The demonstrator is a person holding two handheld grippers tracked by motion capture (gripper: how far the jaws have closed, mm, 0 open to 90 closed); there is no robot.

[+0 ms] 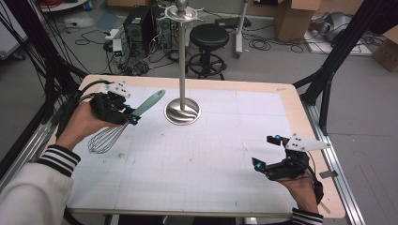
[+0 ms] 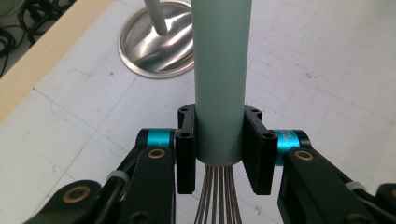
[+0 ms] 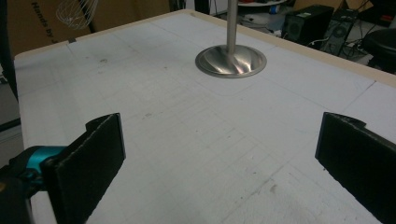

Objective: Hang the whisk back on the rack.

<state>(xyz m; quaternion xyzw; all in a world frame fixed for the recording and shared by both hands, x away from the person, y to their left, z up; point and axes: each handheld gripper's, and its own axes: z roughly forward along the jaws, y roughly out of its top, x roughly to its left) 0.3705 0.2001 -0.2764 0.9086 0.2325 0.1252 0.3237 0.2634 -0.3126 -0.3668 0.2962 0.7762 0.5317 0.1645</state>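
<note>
- Black pads (image 2: 185, 154) of left gripper (image 1: 123, 114), nearest the lens in the left gripper view, clamped on either side of whisk (image 1: 123, 124) at the lower end of its pale green handle (image 2: 222, 79), just above where the wires (image 2: 217, 196) fan out.
- Whisk lifted clear of table (image 1: 225, 159), tilted: handle pointing up toward stand (image 1: 182, 61), wire balloon hanging low beside the person's left hand (image 1: 82, 124).
- Likely light; handle stiff and smooth, so perhaps prone to slipping or swivelling in the pads; wires springy and easily bent, a poor place to grip. Best hold looks like the handle near the wire end, as now.
- Stand: shiny round base (image 2: 156, 44) on table, just beside the handle in the left gripper view, thin pole rising to a hook crown at top; nothing seen hanging there.
- Right gripper (image 1: 270, 152) well apart at the near right corner, jaws spread wide, nothing between them.
- No containers on table.
</note>
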